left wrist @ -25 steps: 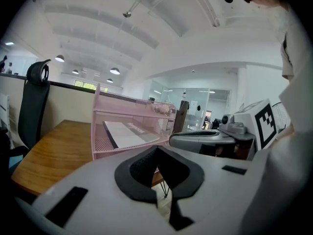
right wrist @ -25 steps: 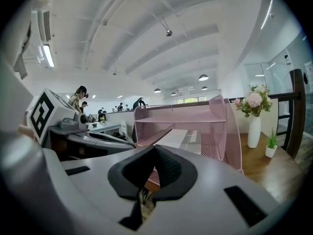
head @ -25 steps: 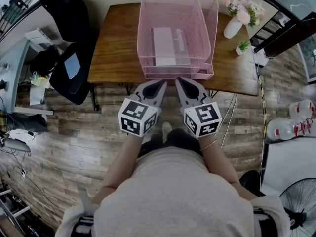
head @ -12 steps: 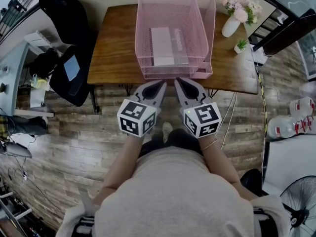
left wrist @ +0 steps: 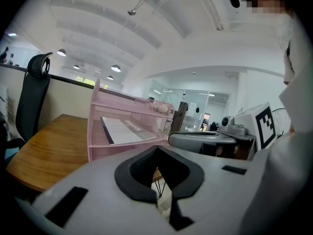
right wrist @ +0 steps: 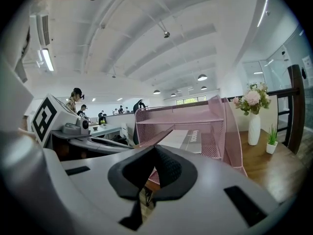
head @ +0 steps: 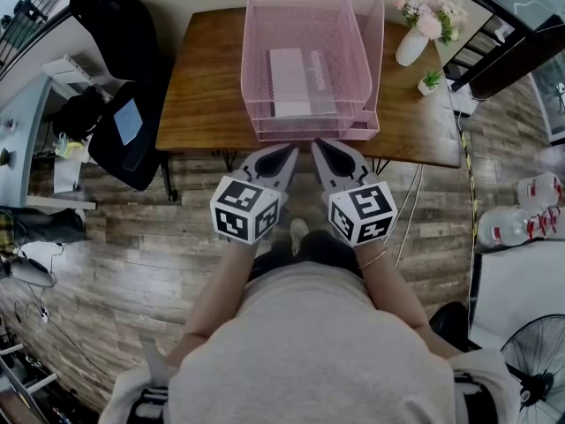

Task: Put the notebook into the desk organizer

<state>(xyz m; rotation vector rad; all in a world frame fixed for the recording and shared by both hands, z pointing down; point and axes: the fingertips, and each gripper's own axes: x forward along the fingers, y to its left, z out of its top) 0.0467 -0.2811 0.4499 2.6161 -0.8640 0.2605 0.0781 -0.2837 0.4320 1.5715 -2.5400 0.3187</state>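
Notebook (head: 298, 82) lies flat inside pink desk organizer (head: 250, 69). Probably light, thin, stiff-covered; pinch near edge. Left gripper (head: 290, 151), right gripper (head: 318, 147): jaws pressed together, empty, short of desk (head: 201, 87).

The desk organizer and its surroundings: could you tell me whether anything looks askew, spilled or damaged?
Nothing stands out. The pink desk organizer stands square on the table, the notebook lies flat inside it, and the flower vase is upright.

I stand on a wood-plank floor (head: 115, 254); a brown wooden table (head: 203, 87) lies ahead, a black office chair (head: 119, 25) far left, a fan (head: 534, 369) near right, lamps (right wrist: 203, 77) overhead.
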